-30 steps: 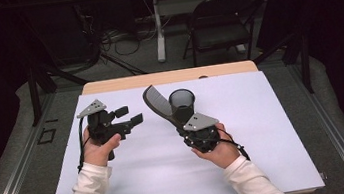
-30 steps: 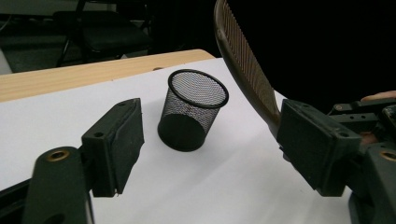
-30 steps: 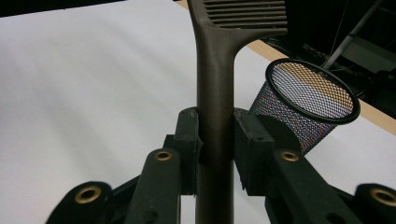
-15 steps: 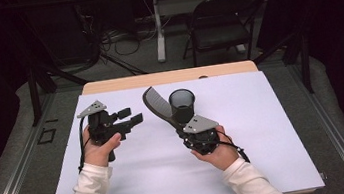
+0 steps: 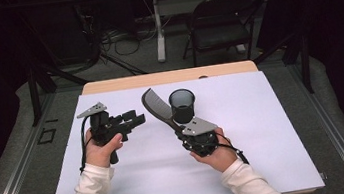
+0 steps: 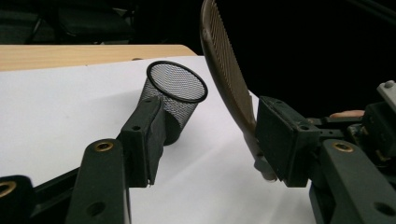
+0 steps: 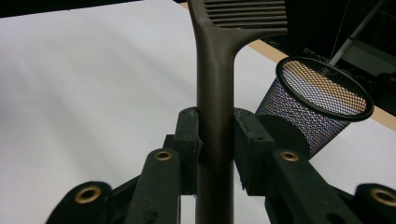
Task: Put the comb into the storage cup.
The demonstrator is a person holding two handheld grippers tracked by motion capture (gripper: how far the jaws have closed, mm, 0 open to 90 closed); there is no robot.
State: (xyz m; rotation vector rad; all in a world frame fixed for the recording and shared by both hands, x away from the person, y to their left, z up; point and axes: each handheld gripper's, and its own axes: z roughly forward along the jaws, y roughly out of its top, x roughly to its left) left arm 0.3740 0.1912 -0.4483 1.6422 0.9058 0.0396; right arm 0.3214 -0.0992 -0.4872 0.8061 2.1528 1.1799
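The right claw [image 5: 180, 128] pinches the handle of a dark comb [image 5: 153, 105], its two pads pressed against the narrow stem on either side, as the right gripper view shows plainly [image 7: 215, 140]. The comb is held above the bench [image 5: 265, 130], toothed end pointing up and away from the person, just beside a black mesh cup [image 5: 182, 104] that stands upright on the white sheet. Gripping low on the handle leaves the long toothed part free, which suits either lowering it into the cup or passing it across. The left claw [image 5: 135, 119] is held off the bench and aimed toward the comb; its jaws have just been closing and stand partly spread, with nothing pinched between them. In the left gripper view the comb [image 6: 224, 65] rises just past the right-hand jaw, with the cup [image 6: 175, 98] beyond the other, so this claw looks placed to take or steady the comb.
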